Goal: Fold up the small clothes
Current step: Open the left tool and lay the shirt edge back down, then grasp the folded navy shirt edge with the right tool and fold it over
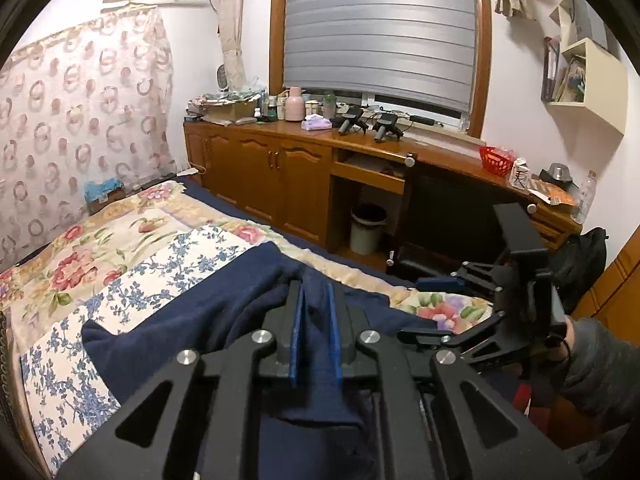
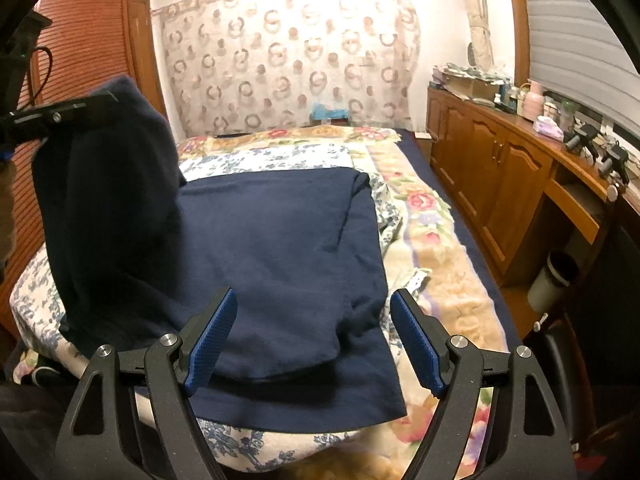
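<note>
A dark navy garment [image 2: 276,248] lies spread on the bed's floral cover [image 2: 436,264]. My left gripper [image 1: 315,292] is shut on a fold of this garment [image 1: 192,320] and holds one side lifted; in the right wrist view that lifted part [image 2: 108,200] hangs from the left gripper [image 2: 96,104] at the upper left. My right gripper [image 2: 314,340] is open and empty, its blue pads [image 2: 212,340] spread just above the garment's near edge. It also shows in the left wrist view [image 1: 424,308] at the right.
A wooden cabinet and desk [image 1: 280,176] with bottles and clutter runs along the bed's far side under the window. A waste bin [image 1: 367,229] stands under the desk. A patterned curtain [image 2: 288,56] hangs at the bed's head. A wooden wardrobe [image 2: 88,40] is at the left.
</note>
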Demonstrator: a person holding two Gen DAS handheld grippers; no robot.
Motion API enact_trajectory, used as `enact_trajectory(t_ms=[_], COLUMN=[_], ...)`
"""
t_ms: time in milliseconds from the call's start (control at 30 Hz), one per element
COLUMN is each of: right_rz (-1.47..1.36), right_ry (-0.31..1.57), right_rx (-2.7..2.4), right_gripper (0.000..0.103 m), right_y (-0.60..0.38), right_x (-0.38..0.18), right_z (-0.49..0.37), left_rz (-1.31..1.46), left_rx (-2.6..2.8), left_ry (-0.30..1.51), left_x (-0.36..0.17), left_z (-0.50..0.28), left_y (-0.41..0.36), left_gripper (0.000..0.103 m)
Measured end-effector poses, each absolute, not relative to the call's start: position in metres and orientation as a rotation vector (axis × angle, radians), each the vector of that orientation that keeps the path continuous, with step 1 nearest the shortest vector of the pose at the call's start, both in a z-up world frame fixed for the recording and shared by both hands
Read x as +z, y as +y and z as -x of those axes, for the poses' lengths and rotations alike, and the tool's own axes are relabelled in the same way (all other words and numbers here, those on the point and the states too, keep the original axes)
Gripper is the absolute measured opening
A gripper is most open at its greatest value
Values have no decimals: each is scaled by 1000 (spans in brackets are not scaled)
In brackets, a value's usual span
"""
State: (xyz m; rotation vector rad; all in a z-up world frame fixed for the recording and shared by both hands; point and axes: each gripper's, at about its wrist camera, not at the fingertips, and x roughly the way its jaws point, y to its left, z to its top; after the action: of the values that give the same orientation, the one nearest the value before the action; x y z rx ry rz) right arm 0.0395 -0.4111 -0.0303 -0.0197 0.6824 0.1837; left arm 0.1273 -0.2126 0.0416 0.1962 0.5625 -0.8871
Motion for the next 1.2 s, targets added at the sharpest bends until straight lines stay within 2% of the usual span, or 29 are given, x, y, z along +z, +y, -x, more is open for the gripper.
enact_trajectory(t_ms=[100,200,267,533,667,700,733,1033,1200], right_rz=[14,15,14,37,53,61,72,97,137], right_ry=[686,686,685,708,750,765,781,826,834], right_rx=[184,190,200,274,312,324,329,317,323], right_gripper=[81,81,81,81,69,62,59,58,45], right_y=[-408,-405,-402,-382,-368,-365,-361,-353,-348], right_x=[-32,-32,-32,-38,-49,-53,-57,-67,-67], right_z=[-41,-43,-45,-73,-90,-94,-98,-108,-109], left_rz=[-198,-202,-202,-207,-204,-202,-200,-175,-152], left_rx=[-872,-845,-821,-683,-619,-605,-593,-500,-493], left_ry=[573,590,615,698,763,773,782,849,870], left_x=[34,25,17,-29,-58,-62,-67,-99,-108], left_z=[-130,-136,-141,-156,-162,-163,-164,-176,-180], left_y=[-208,-195,-185,-143,-122,-118,-114,-83,-77], left_gripper=[25,31,40,43,43,43,43,43,43])
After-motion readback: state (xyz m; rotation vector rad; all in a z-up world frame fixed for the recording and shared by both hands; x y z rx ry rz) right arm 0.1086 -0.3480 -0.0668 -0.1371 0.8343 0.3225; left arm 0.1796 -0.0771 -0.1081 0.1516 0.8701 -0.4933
